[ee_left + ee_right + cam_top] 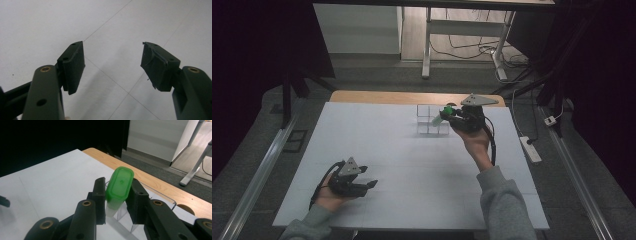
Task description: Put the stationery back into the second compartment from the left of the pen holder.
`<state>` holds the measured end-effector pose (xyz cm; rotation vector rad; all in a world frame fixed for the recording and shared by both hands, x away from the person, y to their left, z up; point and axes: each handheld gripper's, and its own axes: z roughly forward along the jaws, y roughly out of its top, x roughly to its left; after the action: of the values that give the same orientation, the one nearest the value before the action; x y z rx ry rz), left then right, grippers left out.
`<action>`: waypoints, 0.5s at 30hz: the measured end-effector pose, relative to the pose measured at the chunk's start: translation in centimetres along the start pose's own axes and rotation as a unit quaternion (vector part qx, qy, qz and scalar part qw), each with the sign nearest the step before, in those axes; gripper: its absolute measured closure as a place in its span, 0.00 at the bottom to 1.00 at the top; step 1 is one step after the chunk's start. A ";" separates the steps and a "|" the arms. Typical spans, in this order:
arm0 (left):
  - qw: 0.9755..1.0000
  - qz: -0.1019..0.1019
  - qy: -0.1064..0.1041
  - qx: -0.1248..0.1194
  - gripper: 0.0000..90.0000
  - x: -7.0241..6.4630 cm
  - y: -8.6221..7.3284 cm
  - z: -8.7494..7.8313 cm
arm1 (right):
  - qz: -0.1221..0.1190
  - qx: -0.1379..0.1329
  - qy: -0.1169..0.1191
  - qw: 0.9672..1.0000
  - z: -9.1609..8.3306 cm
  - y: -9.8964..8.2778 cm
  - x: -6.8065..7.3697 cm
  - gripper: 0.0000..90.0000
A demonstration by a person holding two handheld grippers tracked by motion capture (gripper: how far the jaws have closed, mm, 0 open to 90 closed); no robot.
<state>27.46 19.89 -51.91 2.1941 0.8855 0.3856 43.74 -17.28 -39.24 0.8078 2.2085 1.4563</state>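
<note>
A small clear bottle with a green cap [119, 187] is held between the pads of my right gripper [116, 195], cap end pointing away from the camera. In the high view that right gripper [447, 116] hovers over the clear plastic divided box [432, 120] at the far middle of the white table, with the green-capped bottle [443, 113] above the box's right cells. My left gripper [371, 184] rests near the table's front left, jaws apart. In the left gripper view my left gripper [113, 66] has nothing between its pads, just white table beneath.
The white table cover [402, 170] ends at a bare wooden strip [377, 97] along the far edge. Beyond lie a desk frame [427, 45] and floor cables [472, 50]. A power strip [530, 149] lies on the floor at the right.
</note>
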 end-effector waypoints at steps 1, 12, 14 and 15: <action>1.000 0.000 0.000 0.000 0.39 0.0 0.0 0.0 | -0.002 0.002 -0.005 1.000 0.2 0.2 -0.1 0.77; 1.000 -0.005 0.001 -0.003 0.39 0.2 0.0 -0.1 | 0.009 0.000 -0.023 1.000 1.6 1.5 -1.8 0.77; 1.000 -0.005 0.001 -0.003 0.39 0.2 0.0 -0.1 | 0.011 0.000 -0.029 1.000 1.8 1.6 -2.1 0.77; 1.000 -0.005 0.001 -0.004 0.39 0.3 0.0 -0.1 | 0.013 0.002 -0.032 0.999 2.0 1.7 -2.3 0.77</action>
<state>27.59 20.12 -51.89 2.1827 0.8936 0.3854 47.15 -16.87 -38.49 0.8743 2.1628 1.4183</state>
